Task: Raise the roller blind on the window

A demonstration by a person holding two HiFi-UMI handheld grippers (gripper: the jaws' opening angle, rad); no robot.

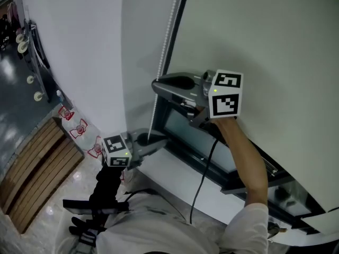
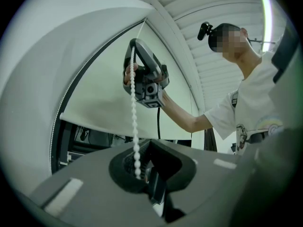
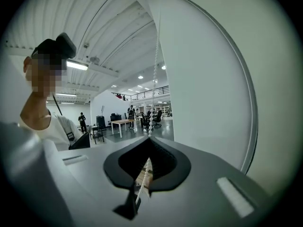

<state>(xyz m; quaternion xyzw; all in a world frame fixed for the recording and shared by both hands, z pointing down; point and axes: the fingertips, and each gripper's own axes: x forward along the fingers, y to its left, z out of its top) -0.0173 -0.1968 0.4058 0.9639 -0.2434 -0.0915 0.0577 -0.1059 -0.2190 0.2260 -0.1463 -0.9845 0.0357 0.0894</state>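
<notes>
The pale roller blind [image 1: 265, 46] hangs over the dark-framed window [image 1: 212, 163], and its bottom hem [image 2: 128, 132] stops short of the sill. A white bead chain [image 1: 165, 41] drops along the blind's left edge. My right gripper [image 1: 157, 83] is shut on this chain, which runs between its jaws [image 3: 150, 138] and on upward. Lower down, my left gripper [image 1: 159, 140] points at the same chain. The bead chain [image 2: 134, 112] comes down from the right gripper into the left gripper [image 2: 146, 145], whose jaws close on it.
A white wall [image 1: 79, 62] stands left of the window, with a slatted wooden bench [image 1: 37, 168] on the floor below it. A black cable [image 1: 204, 179] hangs from the right gripper across the white sill [image 1: 175, 176]. Tables and people [image 3: 123, 122] are far behind in the hall.
</notes>
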